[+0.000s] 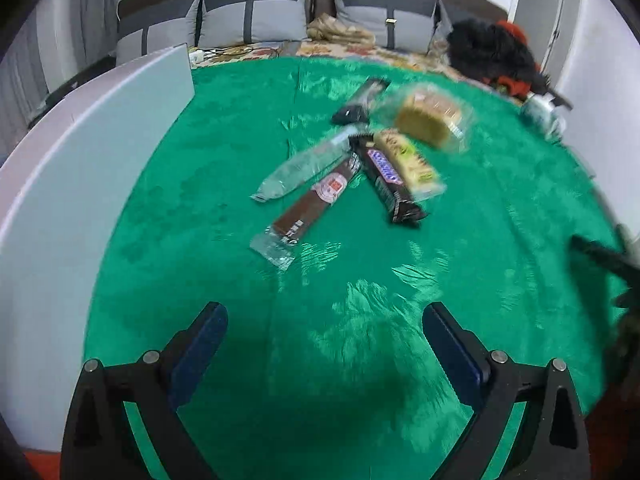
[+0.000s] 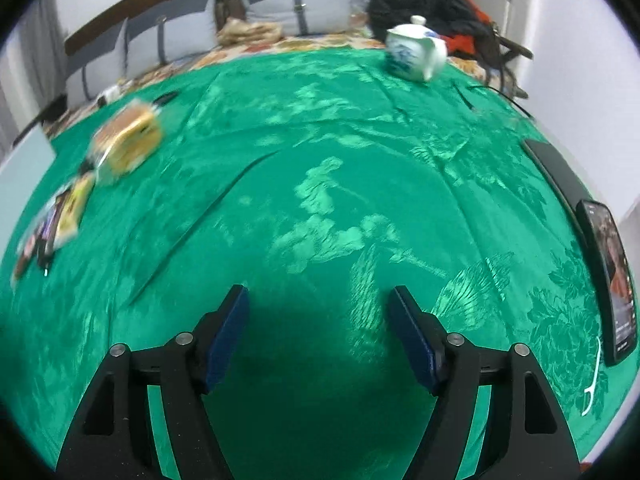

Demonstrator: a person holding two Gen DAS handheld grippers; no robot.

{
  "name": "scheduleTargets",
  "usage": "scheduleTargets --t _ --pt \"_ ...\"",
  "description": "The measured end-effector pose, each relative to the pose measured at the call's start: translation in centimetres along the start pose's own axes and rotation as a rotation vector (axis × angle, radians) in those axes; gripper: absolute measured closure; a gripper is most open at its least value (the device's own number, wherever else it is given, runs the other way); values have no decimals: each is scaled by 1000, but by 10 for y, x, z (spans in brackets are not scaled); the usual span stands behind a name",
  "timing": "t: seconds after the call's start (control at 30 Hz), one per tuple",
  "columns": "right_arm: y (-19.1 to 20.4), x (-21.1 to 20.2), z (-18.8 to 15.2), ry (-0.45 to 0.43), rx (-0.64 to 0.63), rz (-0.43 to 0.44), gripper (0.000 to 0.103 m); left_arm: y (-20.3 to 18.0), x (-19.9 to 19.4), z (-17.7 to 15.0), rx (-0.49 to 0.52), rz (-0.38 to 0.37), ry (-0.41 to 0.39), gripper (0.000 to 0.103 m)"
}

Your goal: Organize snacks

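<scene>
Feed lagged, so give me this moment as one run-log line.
left gripper: open, empty | right gripper: open, empty | snack pile: untouched on green cloth | teapot: far edge

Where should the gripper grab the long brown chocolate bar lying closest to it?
Probably across the middle of the brown chocolate bar, coming down from above with the left gripper, jaws either side of its narrow width. It lies flat, and its near half is clear of the other snacks.

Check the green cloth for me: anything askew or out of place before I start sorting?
The snacks lie in a loose, crisscrossed pile: the Snickers bar overlaps the yellow bar, and the clear wrapper crosses the brown bar. A teapot and phone share the cloth. No spill shows.
</scene>
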State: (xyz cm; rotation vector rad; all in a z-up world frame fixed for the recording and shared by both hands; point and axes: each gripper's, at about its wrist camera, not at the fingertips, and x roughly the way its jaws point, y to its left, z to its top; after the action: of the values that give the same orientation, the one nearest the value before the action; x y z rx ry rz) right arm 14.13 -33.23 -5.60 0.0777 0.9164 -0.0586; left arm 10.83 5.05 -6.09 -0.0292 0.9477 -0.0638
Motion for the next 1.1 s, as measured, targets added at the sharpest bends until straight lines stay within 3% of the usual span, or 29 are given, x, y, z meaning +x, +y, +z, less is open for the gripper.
scheduleTargets --t 0.2,0.4,0.6,1.1 --pt "5 7 6 -3 -21 -22 15 -5 28 5 11 52 15 4" --pt "7 12 7 6 -6 -32 10 5 32 1 -2 43 -16 1" --pt "0 39 41 8 15 -44 5 5 32 2 -1 49 -16 0" --pt "-1 43 46 8 31 -56 4 3 34 3 -6 58 -19 0"
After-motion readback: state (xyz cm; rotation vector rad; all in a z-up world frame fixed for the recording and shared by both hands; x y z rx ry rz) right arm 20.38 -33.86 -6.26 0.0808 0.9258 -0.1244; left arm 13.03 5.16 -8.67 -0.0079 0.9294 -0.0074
